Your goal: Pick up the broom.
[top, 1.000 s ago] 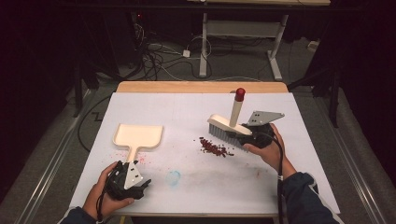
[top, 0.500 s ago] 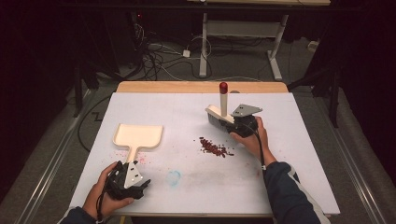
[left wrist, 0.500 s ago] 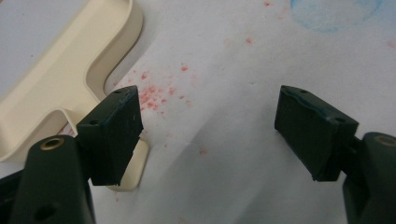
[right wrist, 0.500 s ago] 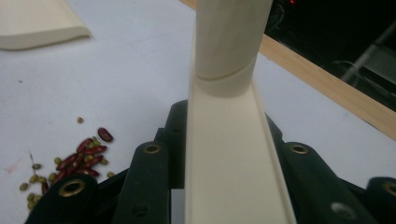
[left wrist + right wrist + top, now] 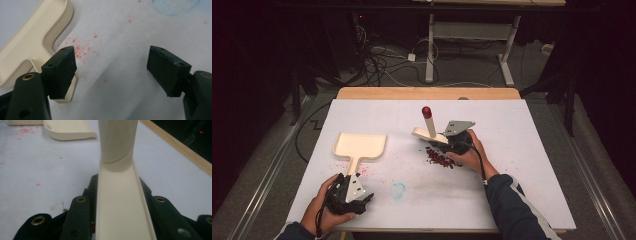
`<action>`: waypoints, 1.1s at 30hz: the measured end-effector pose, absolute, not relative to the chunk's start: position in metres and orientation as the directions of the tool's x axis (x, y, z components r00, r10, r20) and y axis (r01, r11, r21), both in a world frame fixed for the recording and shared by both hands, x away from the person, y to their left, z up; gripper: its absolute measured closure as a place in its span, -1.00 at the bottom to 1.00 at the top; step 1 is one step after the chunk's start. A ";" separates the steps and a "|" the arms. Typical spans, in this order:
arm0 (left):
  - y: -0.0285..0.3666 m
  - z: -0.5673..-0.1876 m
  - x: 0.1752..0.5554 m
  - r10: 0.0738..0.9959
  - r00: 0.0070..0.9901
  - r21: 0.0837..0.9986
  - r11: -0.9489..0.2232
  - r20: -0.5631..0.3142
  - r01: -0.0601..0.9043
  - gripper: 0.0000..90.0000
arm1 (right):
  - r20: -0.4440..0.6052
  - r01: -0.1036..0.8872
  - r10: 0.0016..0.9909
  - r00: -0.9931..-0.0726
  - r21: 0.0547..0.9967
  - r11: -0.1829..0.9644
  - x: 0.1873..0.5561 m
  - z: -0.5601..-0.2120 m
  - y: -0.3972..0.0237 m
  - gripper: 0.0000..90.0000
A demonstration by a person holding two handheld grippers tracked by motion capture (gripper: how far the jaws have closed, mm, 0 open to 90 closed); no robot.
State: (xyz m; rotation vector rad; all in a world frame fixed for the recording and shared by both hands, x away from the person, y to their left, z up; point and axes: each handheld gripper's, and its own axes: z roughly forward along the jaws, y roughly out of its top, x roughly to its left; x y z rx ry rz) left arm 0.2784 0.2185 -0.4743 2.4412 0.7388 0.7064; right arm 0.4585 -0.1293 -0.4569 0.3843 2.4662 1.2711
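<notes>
A cream dustpan (image 5: 360,144) lies flat at the table's left, its handle pointing toward the near edge. My left gripper (image 5: 357,178) rests on the table just behind that handle, open. In the left gripper view the handle's end (image 5: 65,98) lies beside the left jaw, not between the two, and my left gripper (image 5: 112,72) holds nothing. My right gripper (image 5: 443,141) is shut on the cream back of a brush (image 5: 424,133), whose red-tipped handle (image 5: 427,111) stands up. The brush (image 5: 120,202) sits over the far edge of a pile of dark red bits (image 5: 439,158).
The white table cover (image 5: 522,165) has a blue smudge (image 5: 398,190) near the front and pink stains (image 5: 82,50) by the dustpan handle. A wooden table edge (image 5: 427,93) runs along the back. Cables and desk legs lie on the floor beyond.
My right gripper has carried the brush leftward and down, from the right of the red bits to over the pile's far edge. The left gripper and the dustpan have stayed put.
</notes>
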 end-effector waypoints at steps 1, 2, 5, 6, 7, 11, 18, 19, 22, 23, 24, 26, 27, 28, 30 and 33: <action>0.218 -0.474 0.278 0.610 0.720 0.577 -0.735 0.331 0.357 -0.49 | -0.165 0.077 0.364 -0.917 0.822 0.565 0.457 -0.457 -0.130 0.48; 0.218 -0.475 0.278 0.608 0.721 0.577 -0.735 0.331 0.356 -0.49 | -0.166 0.065 0.345 -0.924 0.820 0.568 0.455 -0.457 -0.131 0.46; 0.218 -0.475 0.278 0.607 0.723 0.575 -0.737 0.331 0.355 -0.49 | -0.175 0.030 0.291 -0.941 0.810 0.585 0.448 -0.457 -0.134 0.45; 0.218 -0.475 0.278 0.607 0.723 0.574 -0.737 0.330 0.357 -0.49 | -0.185 0.017 0.280 -0.942 0.807 0.590 0.446 -0.458 -0.135 0.45; 0.218 -0.475 0.278 0.607 0.723 0.575 -0.737 0.330 0.357 -0.49 | -0.190 0.009 0.272 -0.943 0.806 0.592 0.443 -0.458 -0.136 0.45; 0.218 -0.475 0.278 0.608 0.722 0.574 -0.736 0.330 0.358 -0.49 | -0.190 -0.016 0.239 -0.952 0.814 0.581 0.435 -0.456 -0.145 0.46; 0.218 -0.475 0.277 0.610 0.718 0.572 -0.737 0.335 0.359 -0.49 | -0.198 -0.014 0.263 -0.944 0.823 0.568 0.428 -0.452 -0.161 0.48; 0.218 -0.475 0.277 0.609 0.719 0.572 -0.738 0.336 0.358 -0.49 | -0.202 -0.007 0.285 -0.937 0.827 0.563 0.428 -0.451 -0.162 0.49; 0.217 -0.474 0.277 0.607 0.719 0.570 -0.740 0.339 0.356 -0.49 | -0.210 0.025 0.379 -0.901 0.848 0.530 0.430 -0.447 -0.165 0.50; 0.217 -0.474 0.277 0.607 0.719 0.570 -0.740 0.339 0.356 -0.49 | -0.204 0.040 0.406 -0.891 0.855 0.517 0.429 -0.445 -0.165 0.50; 0.217 -0.474 0.277 0.608 0.718 0.571 -0.740 0.340 0.356 -0.49 | -0.206 0.053 0.439 -0.875 0.859 0.509 0.428 -0.443 -0.164 0.50; 0.218 -0.474 0.277 0.609 0.717 0.572 -0.739 0.339 0.357 -0.49 | -0.208 0.069 0.490 -0.847 0.871 0.487 0.424 -0.437 -0.160 0.50; 0.218 -0.474 0.277 0.609 0.717 0.571 -0.739 0.340 0.357 -0.49 | -0.197 0.074 0.505 -0.840 0.881 0.468 0.422 -0.433 -0.158 0.50; 0.218 -0.474 0.277 0.608 0.717 0.572 -0.739 0.339 0.356 -0.49 | -0.188 0.079 0.521 -0.832 0.891 0.448 0.419 -0.430 -0.156 0.50; 0.218 -0.474 0.277 0.607 0.718 0.572 -0.739 0.340 0.355 -0.49 | -0.142 0.104 0.539 -0.830 0.910 0.400 0.412 -0.425 -0.148 0.50; 0.218 -0.474 0.277 0.607 0.719 0.570 -0.741 0.340 0.355 -0.49 | -0.045 0.166 0.542 -0.839 0.928 0.334 0.401 -0.423 -0.130 0.50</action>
